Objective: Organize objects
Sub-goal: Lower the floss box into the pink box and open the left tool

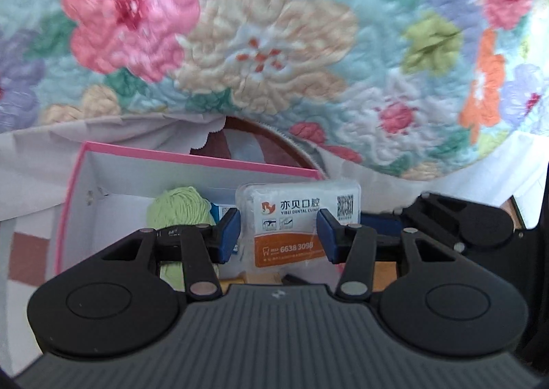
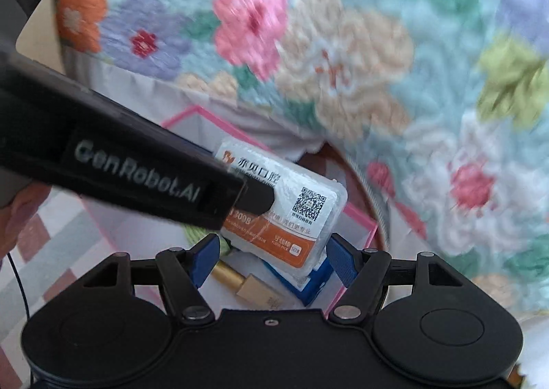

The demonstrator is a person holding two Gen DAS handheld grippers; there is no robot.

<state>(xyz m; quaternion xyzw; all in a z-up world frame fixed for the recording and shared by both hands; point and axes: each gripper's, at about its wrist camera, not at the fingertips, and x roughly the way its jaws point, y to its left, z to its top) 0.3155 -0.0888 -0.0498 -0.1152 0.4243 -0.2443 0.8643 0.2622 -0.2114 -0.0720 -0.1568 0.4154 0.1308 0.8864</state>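
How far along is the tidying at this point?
Partly done: a green yarn ball, a gold tube and a blue packet already lie in the pink box. In hand: the left claw grips the floss pick pack over the box. Left: releasing it; the right claw is empty.

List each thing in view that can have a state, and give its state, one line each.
pink box: open, lidless.
floss pick packet: sealed, held above the box.
left gripper: shut on the packet.
right gripper: open, holding nothing.
green yarn: wound, inside the box.
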